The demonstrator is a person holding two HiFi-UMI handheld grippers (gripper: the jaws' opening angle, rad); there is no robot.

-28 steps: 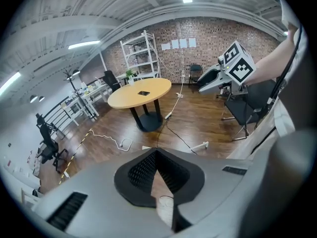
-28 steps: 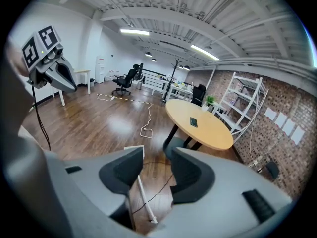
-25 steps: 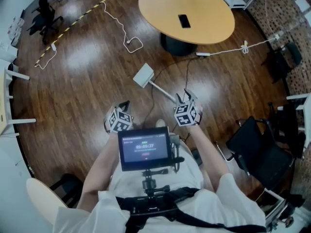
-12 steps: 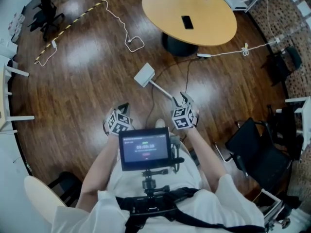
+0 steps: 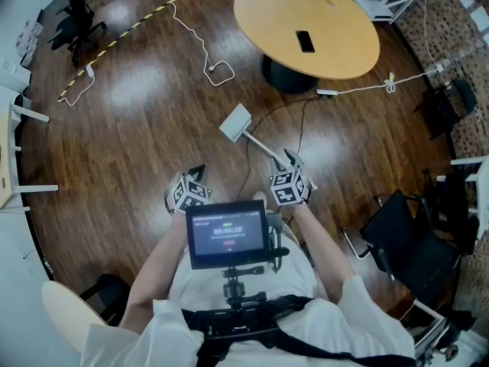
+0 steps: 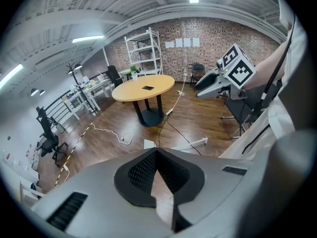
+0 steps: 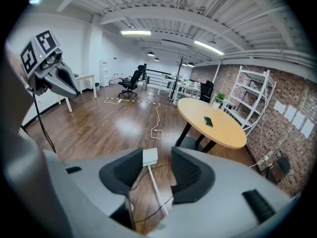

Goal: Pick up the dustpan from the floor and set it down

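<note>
The dustpan [image 5: 235,122] lies on the dark wooden floor [image 5: 137,128], a short way to the near left of the round bench [image 5: 336,37]. It is white all over: a small, flat, squarish pan at the far left end and a thin, straight handle [image 5: 260,145] that runs from it toward the near right. The near end of the handle reaches the tips of the right gripper [image 5: 290,157].

In the right gripper view the jaws stand apart. The handle shows in the gap between them, clear of both black pads, with the pan just past the tips. Neither pad presses on it.

The left gripper [image 5: 197,170] hangs to the left of the dustpan, apart from it. Its jaws are together at the tips, with nothing between them. Only floor shows through the narrow wedge behind the tips.

A black cable [image 5: 299,117] runs over the floor from the foot of the bench and passes close by the handle. A dark phone [image 5: 305,41] lies on the bench top. A white cable [image 5: 195,44] loops over the floor at the far left.
</note>
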